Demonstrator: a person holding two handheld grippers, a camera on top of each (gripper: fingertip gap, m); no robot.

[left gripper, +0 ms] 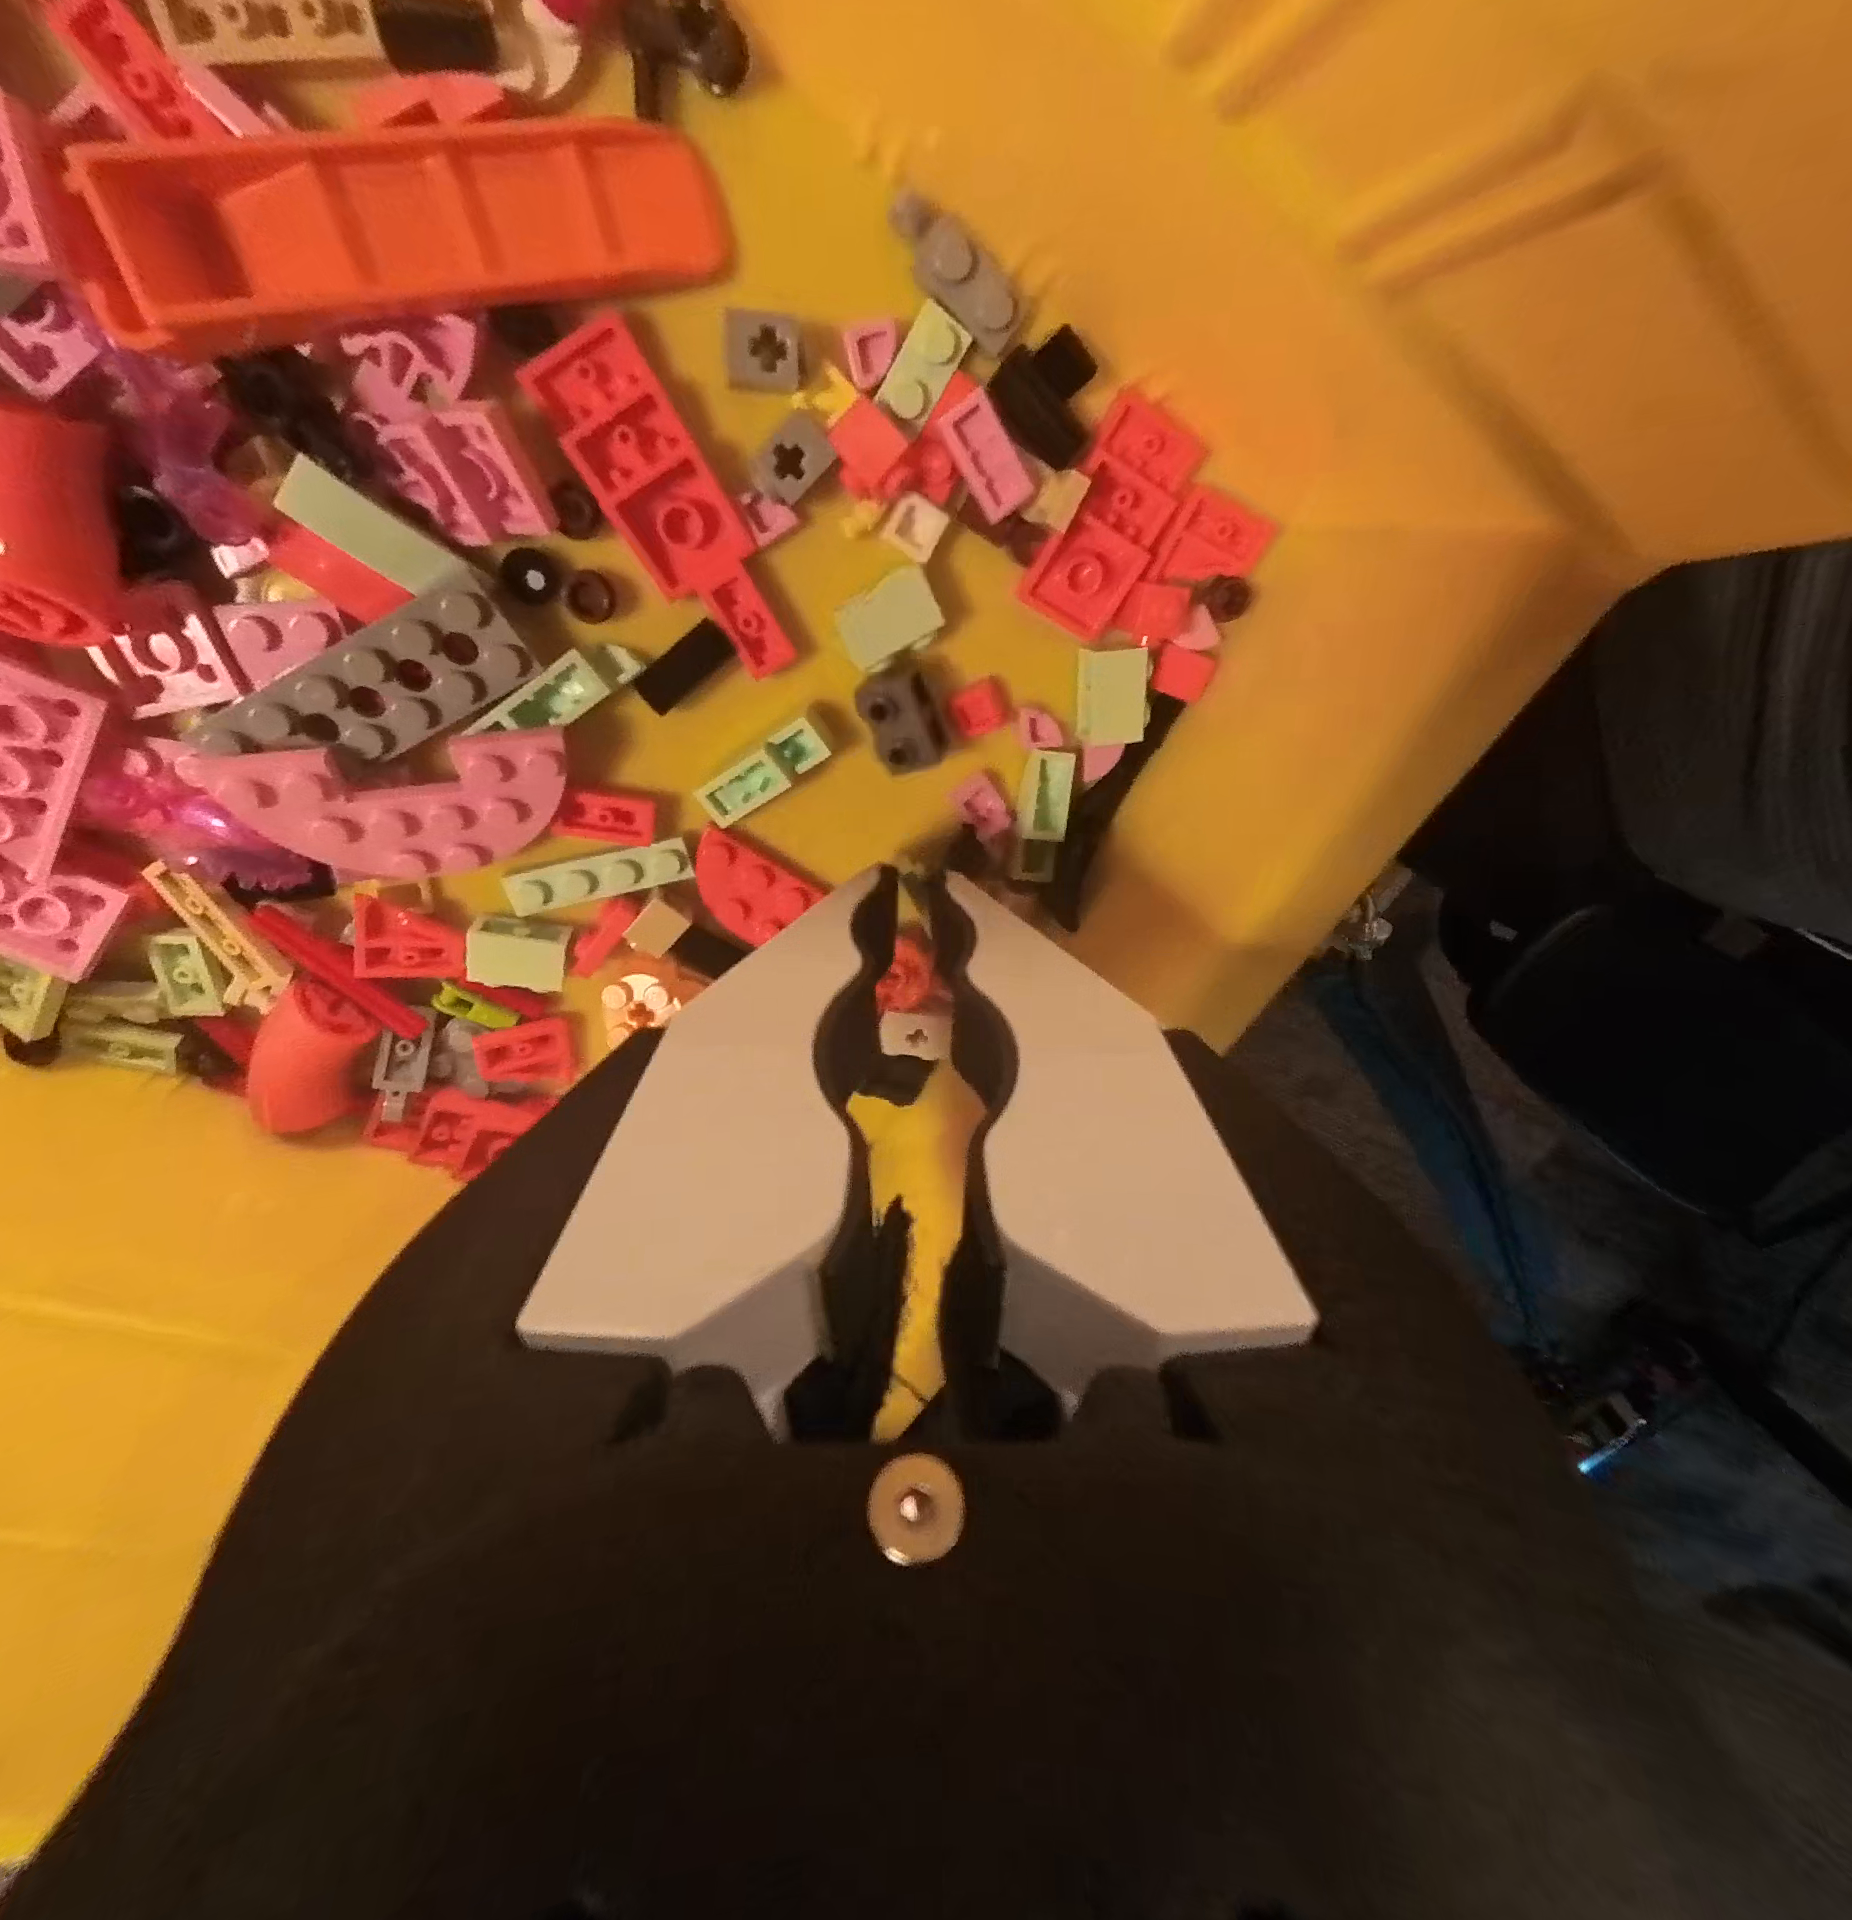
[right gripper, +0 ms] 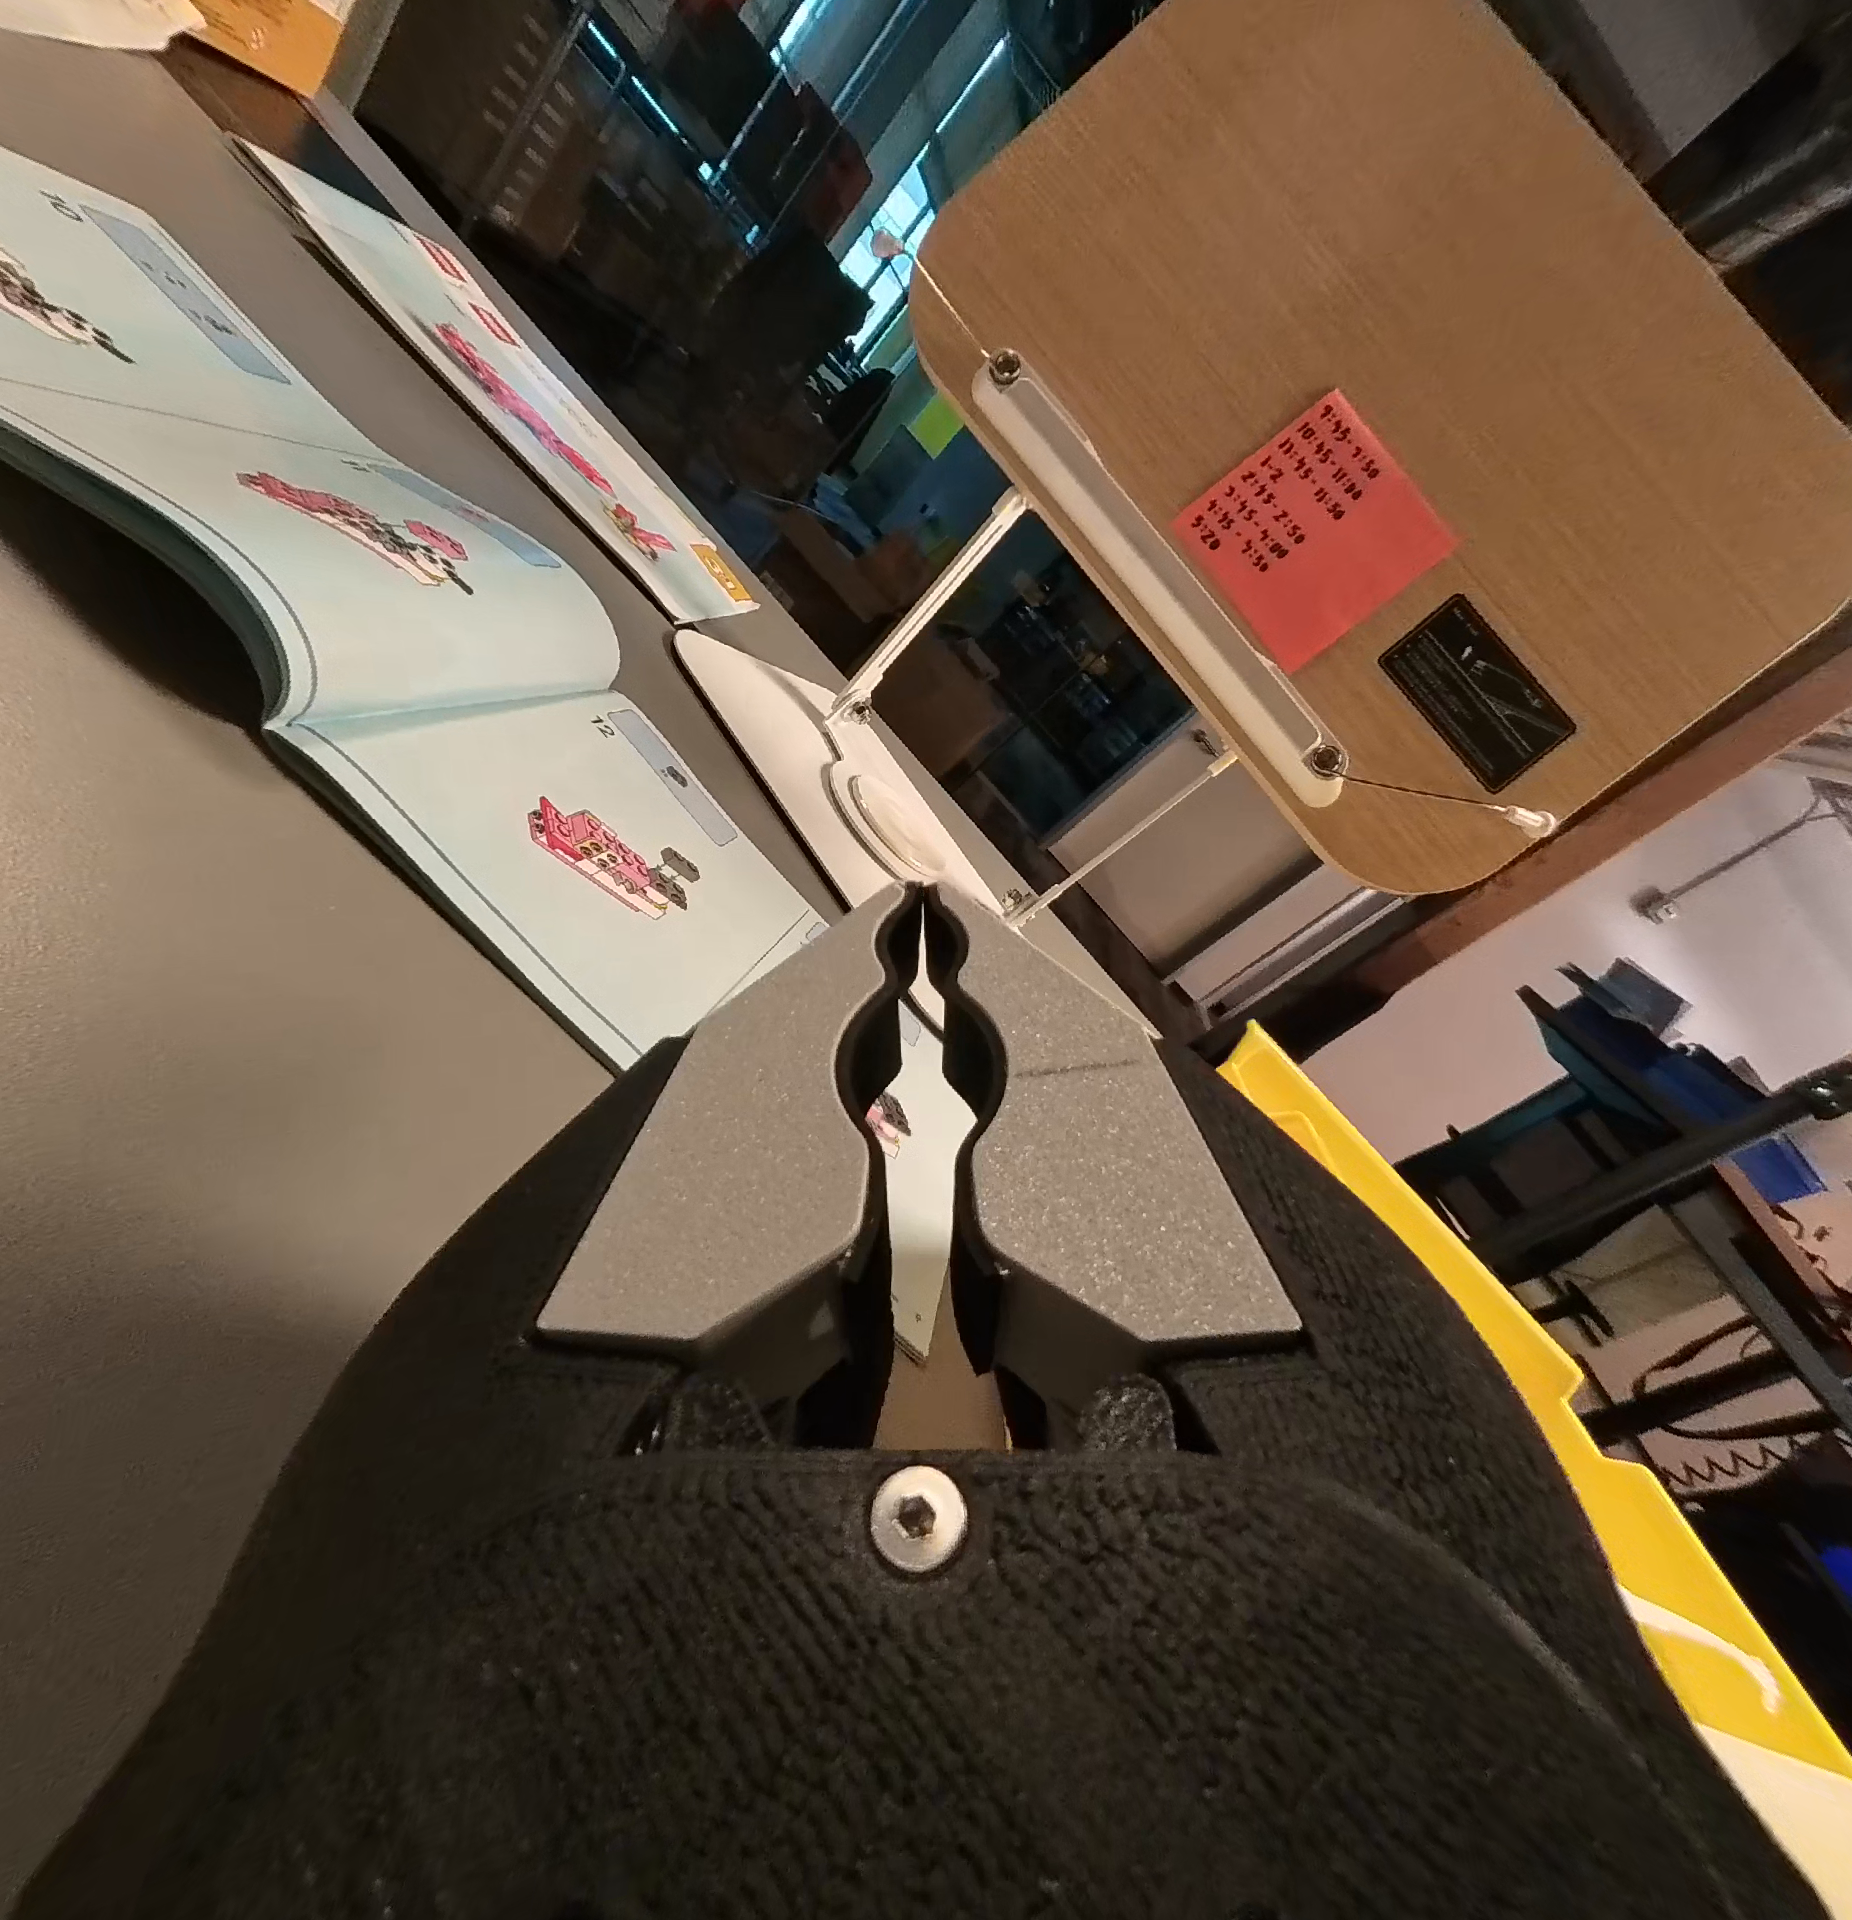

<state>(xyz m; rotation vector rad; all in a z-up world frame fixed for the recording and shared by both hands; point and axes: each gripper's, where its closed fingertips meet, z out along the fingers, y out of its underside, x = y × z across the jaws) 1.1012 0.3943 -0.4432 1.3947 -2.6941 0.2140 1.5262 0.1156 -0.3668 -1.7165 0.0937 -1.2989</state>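
In the left wrist view my left gripper (left gripper: 917, 883) hangs over a yellow bin (left gripper: 174, 1299) scattered with toy bricks. Its fingertips stand a narrow slit apart, and I see nothing pressed between them. Through the slit I see a red round piece (left gripper: 906, 977) and a small white piece (left gripper: 914, 1036) on the bin floor below. A coral half-round plate (left gripper: 756, 883) lies just left of the tips. In the right wrist view my right gripper (right gripper: 919, 896) is shut, tips touching, over a grey table (right gripper: 174, 1039) beside an open instruction booklet (right gripper: 434, 665).
The bin holds a long orange piece (left gripper: 402, 229), a pink rounded plate (left gripper: 382, 810) and a grey wedge plate (left gripper: 382, 675). The bin wall rises at the right. A wooden board on a stand (right gripper: 1421, 364) with a white base (right gripper: 797, 748) stands ahead. The yellow bin rim (right gripper: 1421, 1299) lies right. There is about 50 cm between the tips of the two grippers.
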